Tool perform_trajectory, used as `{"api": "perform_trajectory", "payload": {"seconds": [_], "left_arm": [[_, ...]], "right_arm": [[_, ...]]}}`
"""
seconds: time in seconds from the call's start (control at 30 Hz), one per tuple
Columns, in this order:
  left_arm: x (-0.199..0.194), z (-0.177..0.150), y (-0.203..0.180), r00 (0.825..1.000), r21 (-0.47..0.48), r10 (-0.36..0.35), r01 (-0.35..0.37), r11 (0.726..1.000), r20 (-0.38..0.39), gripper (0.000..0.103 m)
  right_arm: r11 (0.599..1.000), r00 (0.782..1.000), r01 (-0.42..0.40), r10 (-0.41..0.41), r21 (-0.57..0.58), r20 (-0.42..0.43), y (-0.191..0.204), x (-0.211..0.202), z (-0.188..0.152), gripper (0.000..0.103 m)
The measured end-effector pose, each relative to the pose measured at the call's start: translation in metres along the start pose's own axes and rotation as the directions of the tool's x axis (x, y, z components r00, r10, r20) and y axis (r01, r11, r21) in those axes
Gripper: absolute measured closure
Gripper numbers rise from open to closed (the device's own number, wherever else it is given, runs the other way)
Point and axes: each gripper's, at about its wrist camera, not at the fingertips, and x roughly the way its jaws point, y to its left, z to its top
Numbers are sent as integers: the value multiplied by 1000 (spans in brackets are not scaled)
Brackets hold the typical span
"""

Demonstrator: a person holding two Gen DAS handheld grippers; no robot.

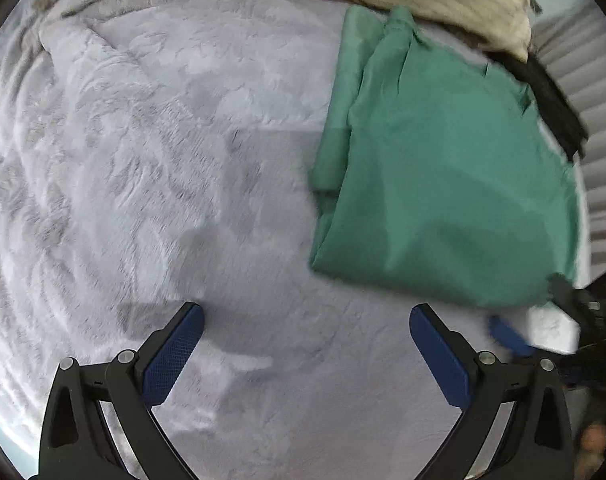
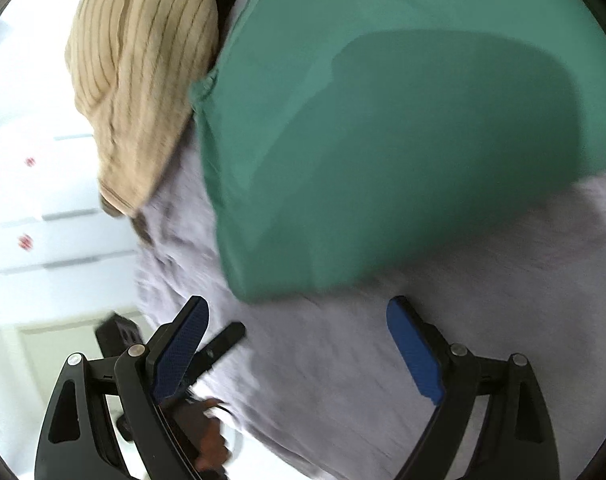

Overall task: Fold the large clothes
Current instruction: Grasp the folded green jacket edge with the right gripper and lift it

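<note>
green garment (image 1: 443, 184) | folded flat into a compact, roughly rectangular bundle | right of left-wrist frame; upper right of right-wrist frame (image 2: 383, 120) | motion-blurred

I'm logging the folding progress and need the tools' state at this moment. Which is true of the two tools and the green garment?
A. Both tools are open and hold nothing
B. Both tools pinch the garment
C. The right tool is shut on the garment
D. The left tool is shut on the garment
A: the left tool and the right tool each show blue pads spread wide over the grey blanket, with the folded green garment lying beyond the fingertips.
</note>
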Motion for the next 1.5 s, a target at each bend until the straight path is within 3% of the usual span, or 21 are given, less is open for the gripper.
{"api": "perform_trajectory", "payload": {"seconds": [0.13,0.2,0.23,0.27,0.33,0.47,0.57,0.63,0.73,0.83,0.93,1.03,1.07,1.17,1.2,1.27,1.33,1.4,1.43,1.47,1.5], "left_arm": [[-8,30,12,983,-59,-184,184,981,6,0],[-10,40,11,969,-71,-245,246,967,16,0],[-10,45,9,962,-73,-272,273,959,19,0],[-6,53,12,951,-78,-308,308,948,16,0],[-1,61,10,931,-96,-365,364,927,3,0],[24,85,8,826,-188,-561,543,818,-54,0],[25,85,-21,783,-208,-617,593,778,-80,0],[29,94,-31,772,-196,-629,605,772,-94,0],[24,96,-54,782,-153,-612,595,789,-115,0],[6,90,-49,796,-116,-596,585,803,-108,0],[-24,81,-24,839,-84,-542,538,839,-40,0],[-32,82,-1,855,-114,-519,515,849,-7,0],[-28,86,1,852,-128,-523,517,846,-16,0],[-2,102,-18,809,-117,-585,577,808,-57,0],[4,104,-22,805,-117,-590,581,805,-63,0],[20,111,-35,779,-144,-623,610,780,-72,0],[28,113,-47,776,-155,-626,611,776,-73,0],[29,113,-62,828,-98,-553,546,832,-91,6],[28,111,-67,856,-63,-507,503,862,-103,16],[31,110,-72,880,-35,-458,457,889,-127,42],[34,109,-74,892,-23,-428,429,903,-148,62]], "right_arm": [[993,994,-93,89,67,63,-3,13,12,12],[977,985,-159,147,143,91,-9,17,19,25],[969,983,-174,159,173,94,-12,19,21,46],[966,983,-173,157,193,91,-14,19,24,76],[962,982,-181,168,203,83,-14,15,27,96],[956,964,-261,249,133,97,4,-5,28,96],[955,956,-286,279,77,87,20,-16,31,96],[955,955,-290,285,58,80,25,-21,34,96],[950,949,-308,303,54,84,27,-26,37,96],[939,939,-339,333,63,89,28,-29,39,96],[921,923,-380,372,85,94,25,-34,43,96],[919,921,-387,381,74,82,24,-39,46,96],[919,921,-387,382,70,77,24,-39,46,96],[920,922,-386,382,70,67,23,-37,45,96],[922,924,-381,377,70,61,22,-36,44,96],[931,933,-359,357,60,43,18,-37,39,96],[948,948,-317,316,36,26,18,-35,36,96],[973,973,-230,230,-6,-10,17,-33,29,96],[982,982,-189,189,-21,-29,16,-33,26,94],[989,988,-144,142,-38,-58,15,-34,22,92],[994,992,-92,85,-65,-95,15,-36,17,92]]}}
